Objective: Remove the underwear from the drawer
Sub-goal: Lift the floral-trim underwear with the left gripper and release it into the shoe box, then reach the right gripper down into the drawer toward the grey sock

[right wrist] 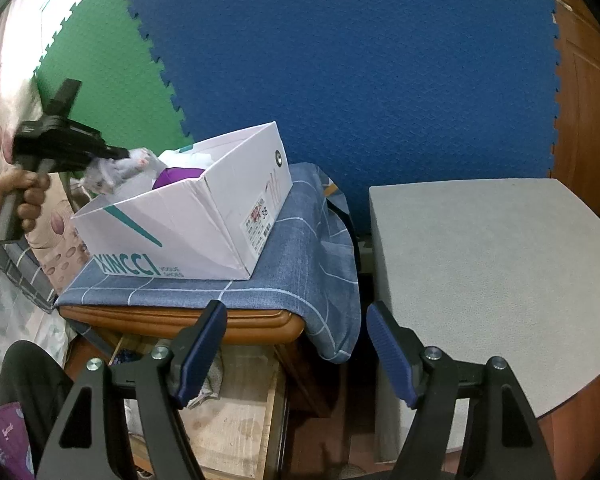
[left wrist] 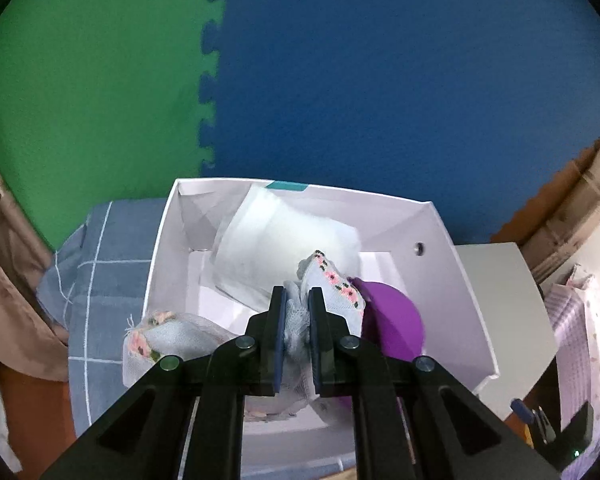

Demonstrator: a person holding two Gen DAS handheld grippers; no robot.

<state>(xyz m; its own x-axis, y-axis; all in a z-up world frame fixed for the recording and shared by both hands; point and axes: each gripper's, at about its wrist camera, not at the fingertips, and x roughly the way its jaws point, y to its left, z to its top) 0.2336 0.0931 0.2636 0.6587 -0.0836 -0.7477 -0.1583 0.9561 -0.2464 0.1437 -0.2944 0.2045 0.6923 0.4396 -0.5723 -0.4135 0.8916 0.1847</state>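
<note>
Left wrist view: your left gripper (left wrist: 298,312) pinches pale floral underwear (left wrist: 332,280) tight, above the white shoebox (left wrist: 452,280) holding a purple item (left wrist: 396,320). Right wrist view: your right gripper (right wrist: 296,344) hangs spread, empty, over the open wooden drawer (right wrist: 236,420); underwear (right wrist: 116,172) dangles at the box's left edge.

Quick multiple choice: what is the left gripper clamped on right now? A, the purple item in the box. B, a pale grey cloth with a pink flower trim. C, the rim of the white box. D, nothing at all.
B: the left gripper is shut on the pale grey floral-trimmed cloth, bunched between its pads above the white box; the purple item lies beside it, ungripped.
</note>
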